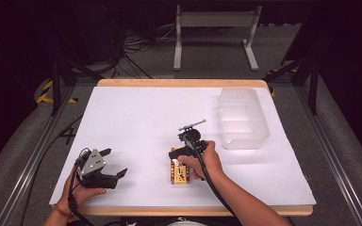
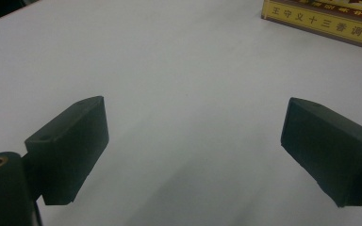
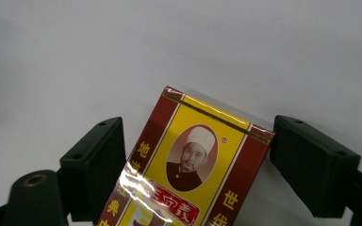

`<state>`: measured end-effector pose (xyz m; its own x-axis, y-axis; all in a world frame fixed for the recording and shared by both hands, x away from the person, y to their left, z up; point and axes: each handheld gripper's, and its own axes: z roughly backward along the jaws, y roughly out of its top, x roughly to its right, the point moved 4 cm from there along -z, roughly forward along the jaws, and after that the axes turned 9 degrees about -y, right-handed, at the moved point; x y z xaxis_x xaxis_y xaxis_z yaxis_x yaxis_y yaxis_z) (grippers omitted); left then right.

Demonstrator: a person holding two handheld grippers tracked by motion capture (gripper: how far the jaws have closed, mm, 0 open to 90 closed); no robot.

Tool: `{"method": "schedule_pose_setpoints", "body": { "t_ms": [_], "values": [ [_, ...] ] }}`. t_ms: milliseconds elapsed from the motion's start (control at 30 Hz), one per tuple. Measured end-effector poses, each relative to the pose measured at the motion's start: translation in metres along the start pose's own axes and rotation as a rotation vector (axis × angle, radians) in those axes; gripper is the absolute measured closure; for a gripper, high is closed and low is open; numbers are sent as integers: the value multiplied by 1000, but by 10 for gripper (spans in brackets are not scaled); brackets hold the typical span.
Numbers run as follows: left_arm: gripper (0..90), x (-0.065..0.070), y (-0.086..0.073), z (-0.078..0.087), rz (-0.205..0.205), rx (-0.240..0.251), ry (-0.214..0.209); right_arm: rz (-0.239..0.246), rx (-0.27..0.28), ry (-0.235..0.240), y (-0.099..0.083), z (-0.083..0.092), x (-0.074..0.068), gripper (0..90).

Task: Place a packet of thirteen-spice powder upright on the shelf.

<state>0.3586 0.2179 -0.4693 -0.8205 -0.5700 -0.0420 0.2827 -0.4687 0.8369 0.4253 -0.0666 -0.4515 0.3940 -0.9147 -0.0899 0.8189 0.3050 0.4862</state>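
Observation:
A red and yellow box (image 1: 180, 174) with a portrait and Chinese print lies flat on the white sheet near the table's front middle. My right gripper (image 1: 178, 159) points down at it. In the right gripper view the box (image 3: 193, 165) lies slanted between the two black jaws of that gripper (image 3: 195, 136), its edges right next to both pads without a clear squeeze. My left gripper (image 1: 115, 162) rests at the front left, open and empty. Its own view has the jaws of that gripper (image 2: 193, 146) wide apart over bare sheet, with the box's edge (image 2: 325, 19) at the top right.
A translucent plastic container (image 1: 242, 117) stands empty at the back right of the white sheet (image 1: 136, 117). Beyond the table are a metal stand (image 1: 214, 33), cables on the floor and dark tripod legs at both sides.

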Motion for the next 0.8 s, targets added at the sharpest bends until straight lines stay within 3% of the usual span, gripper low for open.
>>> {"method": "schedule_pose_setpoints", "body": {
  "t_ms": [100, 267, 500, 800],
  "values": [
    [89, 0, 0, 0, -2, -2, 0, 0, -8, -2, 2, -2, -5, 194],
    [89, 0, -1, 0, -6, -4, -4, 43, -30, -59, 4, -14, -15, 182],
    [89, 1, -2, -2, -10, -20, -11, 69, -33, -127, 6, -16, -22, 230],
    [89, 1, -2, -1, -12, -24, -10, 131, -16, -137, 8, -5, -23, 324]
  ]
}}
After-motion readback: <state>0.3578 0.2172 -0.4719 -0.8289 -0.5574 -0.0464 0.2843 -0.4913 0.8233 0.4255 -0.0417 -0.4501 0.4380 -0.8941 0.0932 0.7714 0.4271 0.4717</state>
